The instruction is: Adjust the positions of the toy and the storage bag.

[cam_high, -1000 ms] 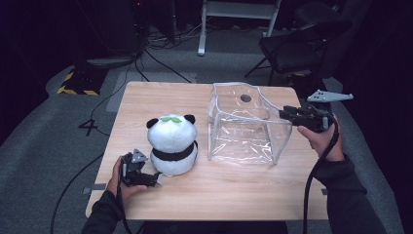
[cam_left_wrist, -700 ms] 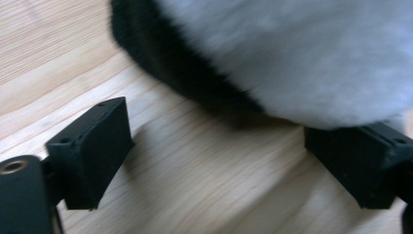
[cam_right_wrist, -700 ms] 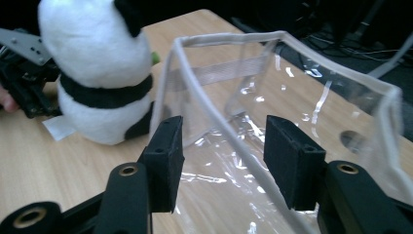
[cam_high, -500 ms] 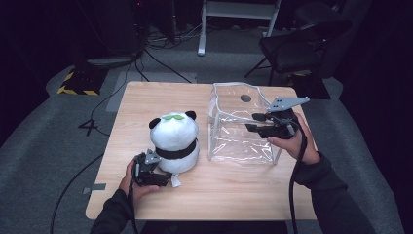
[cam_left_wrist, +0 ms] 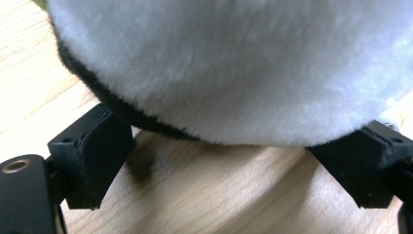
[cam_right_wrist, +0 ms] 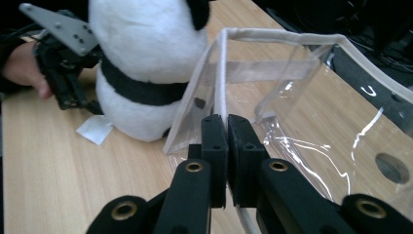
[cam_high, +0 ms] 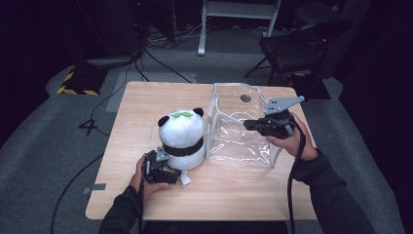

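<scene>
A white and black panda plush (cam_high: pixel 182 136) sits upright on the wooden table (cam_high: pixel 146 105), with a green leaf on its head. My left gripper (cam_high: pixel 163 171) lies at its front left base. In the left gripper view that gripper (cam_left_wrist: pixel 234 134) is open, its jaws standing wide on either side of the panda's underside (cam_left_wrist: pixel 234 73). A clear plastic bag (cam_high: pixel 238 141) with white trim stands open right beside the panda. My right gripper (cam_high: pixel 249 125) hovers over the bag, pointing at the panda. Its jaws are pressed together (cam_right_wrist: pixel 227 127) in front of the bag's corner seam (cam_right_wrist: pixel 221 73), with nothing seen between them.
A white tag (cam_right_wrist: pixel 95 129) lies on the table by the panda's base. The bag has a round dark hole (cam_right_wrist: pixel 392 168) in one wall. Cables, a chair (cam_high: pixel 302 46) and a stand's legs are on the floor beyond the table's far edge.
My right gripper has swung left from past the bag's right side to above the bag. My left gripper has slid right, up to the panda's base.
</scene>
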